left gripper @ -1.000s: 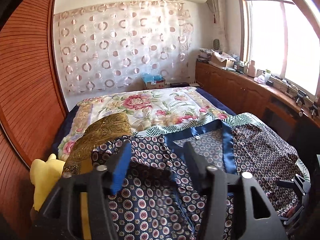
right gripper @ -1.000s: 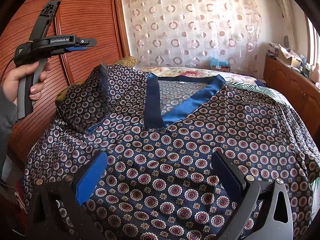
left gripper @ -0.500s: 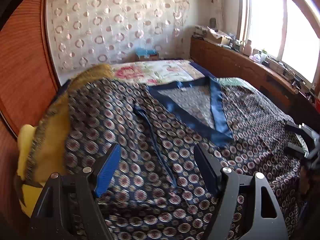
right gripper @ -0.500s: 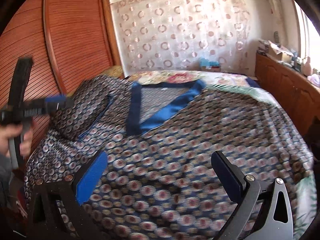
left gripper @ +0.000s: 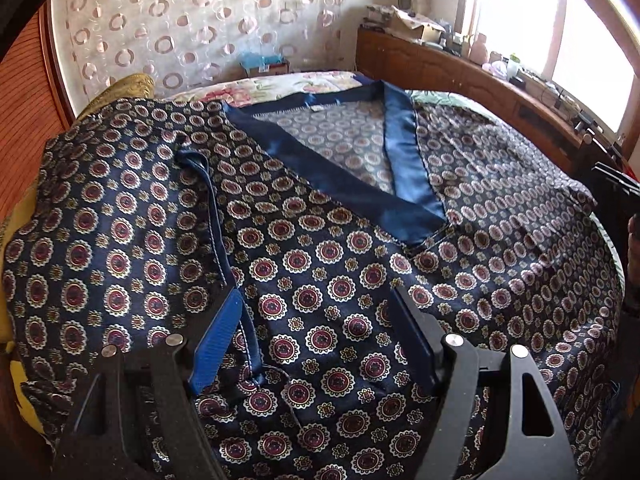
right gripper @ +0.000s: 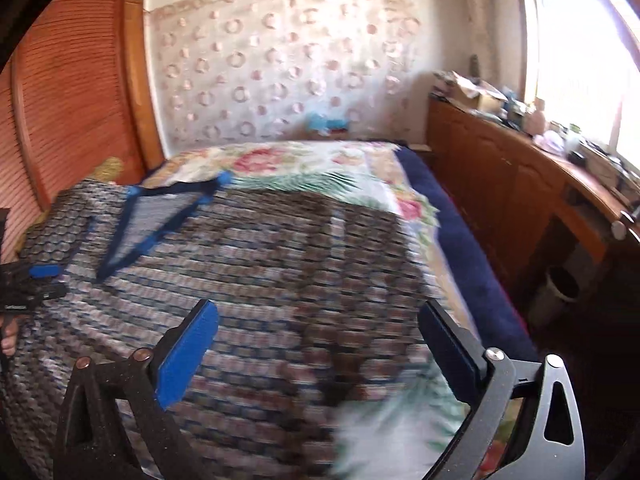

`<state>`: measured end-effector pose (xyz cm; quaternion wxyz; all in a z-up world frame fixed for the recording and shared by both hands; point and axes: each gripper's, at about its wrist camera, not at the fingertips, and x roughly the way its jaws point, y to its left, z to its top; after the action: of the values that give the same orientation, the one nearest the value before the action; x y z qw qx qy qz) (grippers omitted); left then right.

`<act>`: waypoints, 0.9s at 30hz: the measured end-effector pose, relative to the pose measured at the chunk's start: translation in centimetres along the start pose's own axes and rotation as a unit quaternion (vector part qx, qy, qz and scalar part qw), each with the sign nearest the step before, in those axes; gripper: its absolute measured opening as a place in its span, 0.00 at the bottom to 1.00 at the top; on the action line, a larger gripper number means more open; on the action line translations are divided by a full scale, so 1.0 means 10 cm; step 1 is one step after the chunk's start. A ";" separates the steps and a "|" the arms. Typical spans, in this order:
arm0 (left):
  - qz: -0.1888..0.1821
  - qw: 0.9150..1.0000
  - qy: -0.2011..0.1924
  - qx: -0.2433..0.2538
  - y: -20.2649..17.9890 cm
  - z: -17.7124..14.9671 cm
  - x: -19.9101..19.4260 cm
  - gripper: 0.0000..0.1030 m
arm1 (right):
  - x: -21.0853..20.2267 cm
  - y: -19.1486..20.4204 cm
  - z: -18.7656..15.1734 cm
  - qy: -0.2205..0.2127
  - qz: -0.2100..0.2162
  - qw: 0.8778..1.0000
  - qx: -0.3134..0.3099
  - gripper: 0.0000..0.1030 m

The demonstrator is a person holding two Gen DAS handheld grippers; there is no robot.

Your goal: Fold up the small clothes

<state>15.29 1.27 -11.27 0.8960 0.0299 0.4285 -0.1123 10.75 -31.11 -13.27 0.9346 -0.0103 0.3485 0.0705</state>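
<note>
A navy top (left gripper: pixel 340 280) with round medallions and a blue satin V-neck (left gripper: pixel 400 168) lies spread on the bed. Its left sleeve (left gripper: pixel 120 240) is folded in over the body, and the trimmed edge runs down to my left gripper (left gripper: pixel 314 294). That gripper hovers open just above the cloth, with nothing pinched. In the right wrist view, which is blurred by motion, the top (right gripper: pixel 280 280) fills the foreground. My right gripper (right gripper: pixel 319 308) stands wide above its right half; its jaws are closing and grip nothing. The left gripper (right gripper: pixel 36 280) shows at the far left.
The bed has a floral quilt (right gripper: pixel 320 168) and a navy edge (right gripper: pixel 460 240). Louvred wooden doors (right gripper: pixel 72 92) stand on the left. A cluttered wooden cabinet (right gripper: pixel 520 168) runs under the window, with a bin (right gripper: pixel 560 292) on the floor. A gold cushion (left gripper: pixel 132 84) lies at the top left.
The left gripper let go of the raised sleeve, which now lies folded on the body, and sank toward the cloth. The right gripper swung right over the top's right half.
</note>
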 end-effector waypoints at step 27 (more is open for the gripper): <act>0.001 0.999 0.020 0.028 -0.13 0.00 0.12 1.00 | 0.53 -0.68 0.23 0.100 0.025 0.991 0.083 0.34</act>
<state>15.75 -0.16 -12.09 0.8861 0.0582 0.4431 -0.1225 17.09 -37.05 -15.19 0.8907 0.0691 0.4448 0.0633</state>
